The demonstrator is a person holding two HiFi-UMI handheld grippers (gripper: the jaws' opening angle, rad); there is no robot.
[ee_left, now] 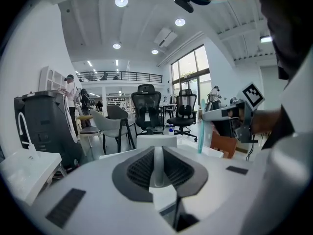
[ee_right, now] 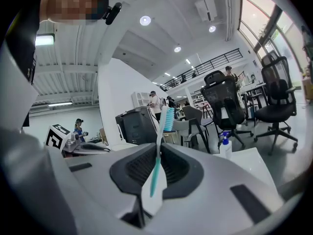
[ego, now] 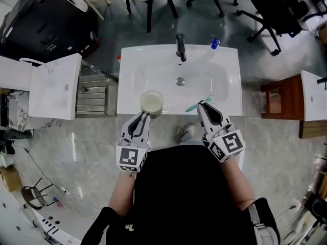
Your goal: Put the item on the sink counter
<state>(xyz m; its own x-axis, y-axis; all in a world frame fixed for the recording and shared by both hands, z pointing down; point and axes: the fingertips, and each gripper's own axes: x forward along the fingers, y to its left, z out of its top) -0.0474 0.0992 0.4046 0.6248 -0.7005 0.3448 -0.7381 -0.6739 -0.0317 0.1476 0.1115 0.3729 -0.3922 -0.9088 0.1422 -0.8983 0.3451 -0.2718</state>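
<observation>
While hovering at sink point(ego: 229, 70) front edge, left gripper point(ego: 144, 117) is clamping cup point(ego: 152, 102) wall, right gripper point(ego: 203, 105) is pinching teal toothbrush point(ego: 192, 107).

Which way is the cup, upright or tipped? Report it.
Upright. In the head view the cup shows its round open mouth facing up, its wall pinched by the left gripper.
</observation>
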